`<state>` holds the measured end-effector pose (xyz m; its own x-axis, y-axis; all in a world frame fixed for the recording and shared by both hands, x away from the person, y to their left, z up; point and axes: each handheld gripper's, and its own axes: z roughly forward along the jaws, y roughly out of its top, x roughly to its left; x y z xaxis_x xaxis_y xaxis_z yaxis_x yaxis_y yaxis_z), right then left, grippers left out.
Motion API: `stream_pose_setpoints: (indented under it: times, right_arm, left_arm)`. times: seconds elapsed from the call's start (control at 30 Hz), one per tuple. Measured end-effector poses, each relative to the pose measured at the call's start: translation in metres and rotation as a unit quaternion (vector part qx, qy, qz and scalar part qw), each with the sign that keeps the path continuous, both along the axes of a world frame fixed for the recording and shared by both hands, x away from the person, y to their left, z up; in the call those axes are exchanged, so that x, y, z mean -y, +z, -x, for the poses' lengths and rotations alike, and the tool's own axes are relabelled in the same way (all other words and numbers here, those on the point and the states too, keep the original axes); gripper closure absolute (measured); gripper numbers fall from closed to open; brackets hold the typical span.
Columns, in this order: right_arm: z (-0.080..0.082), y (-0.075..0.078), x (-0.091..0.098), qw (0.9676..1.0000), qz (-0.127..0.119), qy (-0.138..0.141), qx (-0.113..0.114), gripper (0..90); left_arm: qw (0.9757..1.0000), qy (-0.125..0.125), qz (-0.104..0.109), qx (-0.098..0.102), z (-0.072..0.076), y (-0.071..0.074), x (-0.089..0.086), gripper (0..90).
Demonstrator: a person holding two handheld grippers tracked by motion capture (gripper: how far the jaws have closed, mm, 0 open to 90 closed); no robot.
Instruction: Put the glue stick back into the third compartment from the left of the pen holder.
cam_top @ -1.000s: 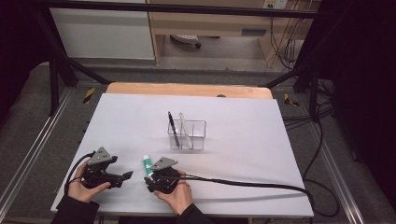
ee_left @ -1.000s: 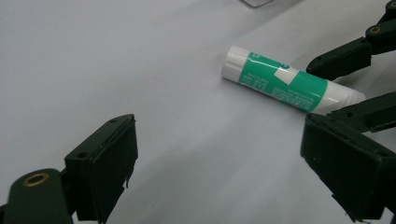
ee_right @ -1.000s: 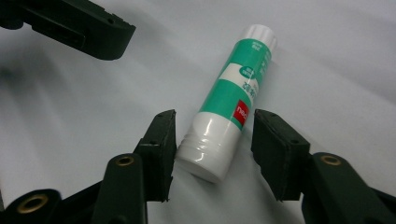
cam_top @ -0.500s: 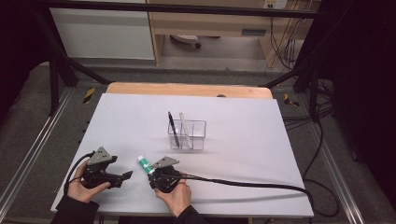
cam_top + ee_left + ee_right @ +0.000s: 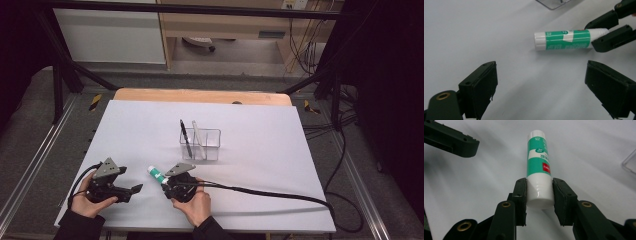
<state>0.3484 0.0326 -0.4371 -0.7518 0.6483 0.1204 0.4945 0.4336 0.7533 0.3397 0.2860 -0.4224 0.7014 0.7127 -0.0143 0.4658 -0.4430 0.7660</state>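
Note:
A green and white glue stick [image 5: 156, 174] is low over the white table near its front edge. My right gripper [image 5: 167, 182] is shut on its white base end; the jaws have just been closing on it. The right gripper view shows both pads [image 5: 521, 192] pressed on the glue stick [image 5: 537, 157], whose cap points away. To its left, my left gripper [image 5: 129, 190] rests open with nothing between its jaws. In the left gripper view, the glue stick [image 5: 564, 40] and the right gripper [image 5: 591, 35] lie ahead of the open left gripper [image 5: 544, 87].
A clear plastic holder [image 5: 214, 150] stands mid-table behind the grippers, with a black pen [image 5: 185, 135] and a pale stick [image 5: 197, 136] leaning in it. The right gripper's cable [image 5: 270, 192] trails right across the white sheet. A wooden edge [image 5: 200, 95] borders the far side.
The right gripper's jaws have closed onto the glue stick, and the stick has swung so its cap points up and left. The left gripper has stayed put.

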Motion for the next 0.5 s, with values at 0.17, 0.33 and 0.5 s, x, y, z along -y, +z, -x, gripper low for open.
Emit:
stream_pose_setpoints:
  times: [0.17, 0.33, 0.5]
  right_arm:
    - [-0.007, 0.014, 0.018, 0.9996, 0.002, 0.029, 0.002, 65.5]
    - [-0.014, 0.024, 0.042, 0.9982, 0.017, 0.057, -0.009, 65.5]
    - [-0.017, 0.036, 0.062, 0.9964, 0.027, 0.08, -0.006, 65.6]
  left_arm:
    - [0.9995, -0.027, -0.012, 0.013, 0.002, 0.004, 0.011, 10.2]
    - [0.9959, -0.077, -0.034, 0.033, 0.006, 0.006, 0.028, 6.7]
    - [0.9911, -0.105, -0.061, 0.055, 0.007, 0.011, 0.049, 6.6]
